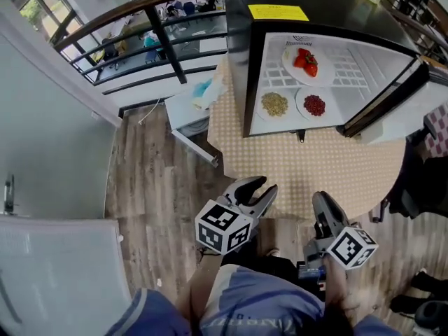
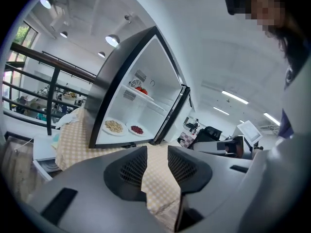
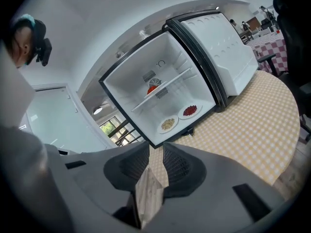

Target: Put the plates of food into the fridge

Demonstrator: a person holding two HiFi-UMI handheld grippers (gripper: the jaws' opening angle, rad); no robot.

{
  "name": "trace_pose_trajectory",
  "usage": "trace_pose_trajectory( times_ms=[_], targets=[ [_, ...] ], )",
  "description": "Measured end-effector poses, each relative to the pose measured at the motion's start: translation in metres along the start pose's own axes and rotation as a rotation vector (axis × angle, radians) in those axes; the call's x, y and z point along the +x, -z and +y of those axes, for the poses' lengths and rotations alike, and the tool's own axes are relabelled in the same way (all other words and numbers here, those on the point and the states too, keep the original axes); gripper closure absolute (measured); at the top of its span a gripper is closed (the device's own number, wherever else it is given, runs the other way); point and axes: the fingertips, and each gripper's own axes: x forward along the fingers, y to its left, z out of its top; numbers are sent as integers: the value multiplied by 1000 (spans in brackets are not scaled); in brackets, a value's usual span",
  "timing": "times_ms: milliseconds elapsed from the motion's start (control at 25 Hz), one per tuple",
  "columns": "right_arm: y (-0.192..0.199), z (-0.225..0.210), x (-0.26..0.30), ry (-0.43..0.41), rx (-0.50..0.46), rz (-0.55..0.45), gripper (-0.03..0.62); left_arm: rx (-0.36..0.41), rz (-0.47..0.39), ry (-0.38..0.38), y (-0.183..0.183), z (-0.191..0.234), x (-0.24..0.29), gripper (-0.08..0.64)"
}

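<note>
A small fridge (image 1: 238,47) stands on the checked table (image 1: 301,166) with its door (image 1: 392,89) swung open to the right. A plate of red food (image 1: 306,61) sits on the upper shelf. On the fridge floor are a plate of beige grains (image 1: 274,104) and a plate of dark red food (image 1: 314,105). My left gripper (image 1: 262,187) hangs over the table's near edge, jaws apart, nothing between them (image 2: 157,152). My right gripper (image 1: 322,200) is beside it, jaws narrowly apart and empty (image 3: 156,149). Both point at the fridge.
A white side cart (image 1: 185,114) with cloths stands left of the table by a dark railing (image 1: 161,26). A dark chair (image 1: 420,180) is at the table's right. Wood floor (image 1: 154,173) lies to the left.
</note>
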Motion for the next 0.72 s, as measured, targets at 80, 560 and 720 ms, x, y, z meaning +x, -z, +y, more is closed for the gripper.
trace_pose_trajectory(
  times_ms=[80, 560, 720],
  targets=[
    [6, -4, -16, -14, -3, 7, 497, -8, -7, -16, 10, -13, -6, 423],
    [57, -46, -173, -86, -18, 21, 522, -15, -18, -48, 92, -159, -35, 426],
    [69, -59, -216, -80, -10, 19, 541, -3, -16, -57, 114, -201, -50, 430]
  ],
)
